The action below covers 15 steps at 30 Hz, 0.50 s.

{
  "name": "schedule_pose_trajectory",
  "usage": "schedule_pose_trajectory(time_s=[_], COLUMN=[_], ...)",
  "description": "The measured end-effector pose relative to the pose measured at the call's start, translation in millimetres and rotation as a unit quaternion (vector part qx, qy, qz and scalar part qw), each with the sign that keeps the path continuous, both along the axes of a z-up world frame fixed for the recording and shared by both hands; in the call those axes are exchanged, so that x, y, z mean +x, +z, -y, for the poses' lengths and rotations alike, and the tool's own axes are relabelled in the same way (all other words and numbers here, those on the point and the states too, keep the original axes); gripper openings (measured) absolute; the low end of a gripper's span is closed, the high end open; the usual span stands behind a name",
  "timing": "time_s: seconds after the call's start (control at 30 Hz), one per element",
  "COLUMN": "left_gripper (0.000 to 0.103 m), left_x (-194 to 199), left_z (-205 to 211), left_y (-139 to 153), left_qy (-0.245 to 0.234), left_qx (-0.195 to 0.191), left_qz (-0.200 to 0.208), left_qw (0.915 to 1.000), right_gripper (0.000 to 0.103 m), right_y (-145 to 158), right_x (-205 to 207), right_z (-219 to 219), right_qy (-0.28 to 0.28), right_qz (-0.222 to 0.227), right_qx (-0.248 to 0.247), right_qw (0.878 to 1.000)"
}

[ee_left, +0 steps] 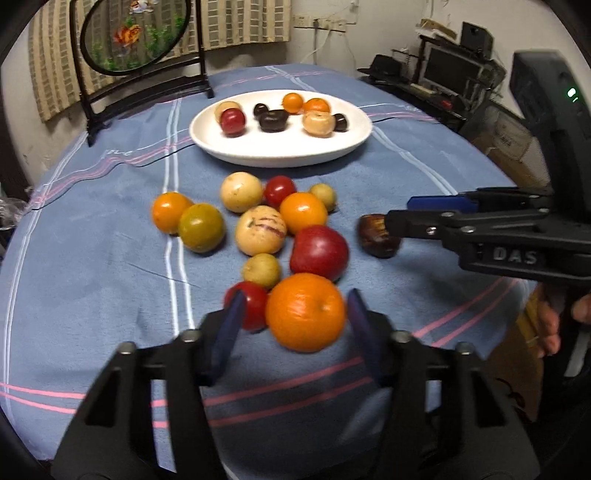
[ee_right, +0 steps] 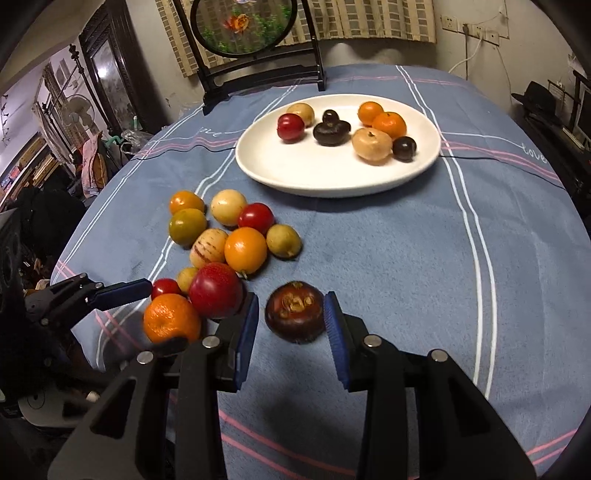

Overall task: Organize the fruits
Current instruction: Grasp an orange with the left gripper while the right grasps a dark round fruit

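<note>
A white plate [ee_left: 280, 151] at the far middle of the table holds several fruits; it also shows in the right wrist view [ee_right: 332, 177]. A pile of loose fruits lies on the blue cloth. My left gripper [ee_left: 295, 325] is open, its fingers on either side of a large orange [ee_left: 304, 312], apart from it. My right gripper [ee_right: 291, 325] is open around a dark brown fruit [ee_right: 297, 312], with its right pad close to it. The brown fruit [ee_left: 376, 236] and right gripper [ee_left: 400, 218] also show in the left wrist view. A red apple [ee_right: 216, 291] sits beside the right gripper's left finger.
A framed round goldfish screen [ee_left: 136, 33] stands at the table's far left edge. A dark desk with a monitor [ee_left: 450, 70] is at the far right. Cluttered furniture [ee_right: 55, 147] lies beyond the table's left edge. The left gripper [ee_right: 147, 317] reaches in from the left.
</note>
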<state>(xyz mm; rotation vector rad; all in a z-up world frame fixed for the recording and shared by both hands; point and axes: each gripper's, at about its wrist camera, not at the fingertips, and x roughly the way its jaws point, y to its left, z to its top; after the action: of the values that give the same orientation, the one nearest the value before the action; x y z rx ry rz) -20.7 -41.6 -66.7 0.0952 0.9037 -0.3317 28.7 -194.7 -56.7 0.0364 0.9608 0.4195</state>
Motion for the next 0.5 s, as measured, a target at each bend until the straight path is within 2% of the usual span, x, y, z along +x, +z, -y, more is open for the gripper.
schedule_pose_trajectory(time_s=[0.17, 0.33, 0.43, 0.5], left_gripper=[0.047, 0.046, 0.044, 0.044], left_x=[3, 3, 3, 2], left_z=[4, 10, 4, 0], left_y=[-4, -8, -7, -5], left_qy=[-0.001, 0.005, 0.011, 0.010], left_qx=[0.001, 0.006, -0.010, -0.019], left_qz=[-0.009, 0.003, 0.001, 0.000], left_qw=[1.0000, 1.0000, 0.9999, 0.9998], right_gripper=[0.038, 0.038, 0.039, 0.043], right_y=[-4, -15, -20, -21], right_x=[-3, -2, 0, 2], right_z=[5, 4, -1, -5], right_qy=[-0.003, 0.004, 0.011, 0.013], right_qz=[-0.005, -0.018, -0.023, -0.021], right_qx=[0.009, 0.006, 0.002, -0.005], right_qw=[1.000, 1.000, 1.000, 1.000])
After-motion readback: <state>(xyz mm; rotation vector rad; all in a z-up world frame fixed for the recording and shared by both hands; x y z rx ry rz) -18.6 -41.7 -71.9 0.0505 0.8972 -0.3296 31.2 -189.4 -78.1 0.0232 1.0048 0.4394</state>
